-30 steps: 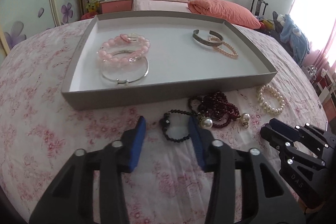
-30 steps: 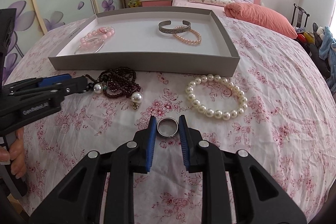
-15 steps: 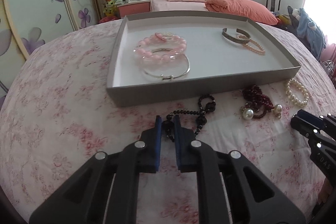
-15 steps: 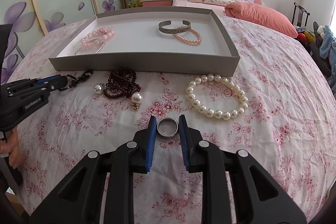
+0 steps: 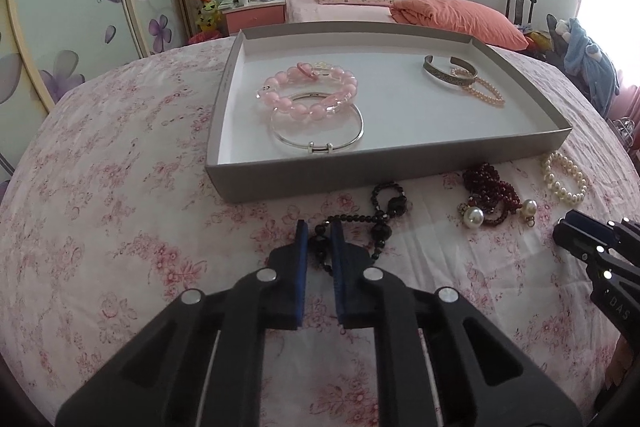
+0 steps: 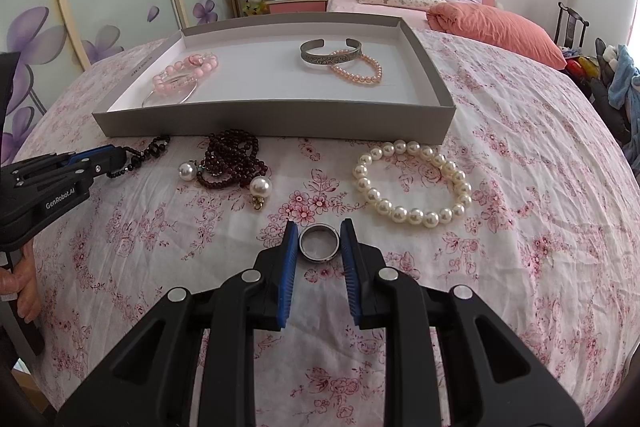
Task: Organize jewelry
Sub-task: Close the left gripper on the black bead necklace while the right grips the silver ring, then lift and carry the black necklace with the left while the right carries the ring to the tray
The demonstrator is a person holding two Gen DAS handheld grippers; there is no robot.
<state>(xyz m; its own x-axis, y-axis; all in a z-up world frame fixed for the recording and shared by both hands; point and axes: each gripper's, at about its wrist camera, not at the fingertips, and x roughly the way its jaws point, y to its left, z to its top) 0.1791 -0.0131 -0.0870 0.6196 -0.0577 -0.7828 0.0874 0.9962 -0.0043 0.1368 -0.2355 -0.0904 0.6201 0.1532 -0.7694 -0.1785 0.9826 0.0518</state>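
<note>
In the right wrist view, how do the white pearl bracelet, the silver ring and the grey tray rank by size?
1. Grey tray, though farthest.
2. White pearl bracelet.
3. Silver ring, smallest though nearest the camera.

Ahead of the left gripper [image 5: 319, 241], the tray wall [image 5: 360, 169] blocks a level path. Ahead-left: bare bedspread [image 5: 120, 195]. Ahead-right: garnet strand [image 5: 490, 193], pearl bracelet [image 5: 564, 177].

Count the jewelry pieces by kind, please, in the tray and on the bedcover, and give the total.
Bead bracelets: pink, peach, white pearl, black, dark red: 5
Metal bangles: thin silver, engraved cuff: 2
Pearl earrings: 2
Rings: 1
Total: 10
</note>
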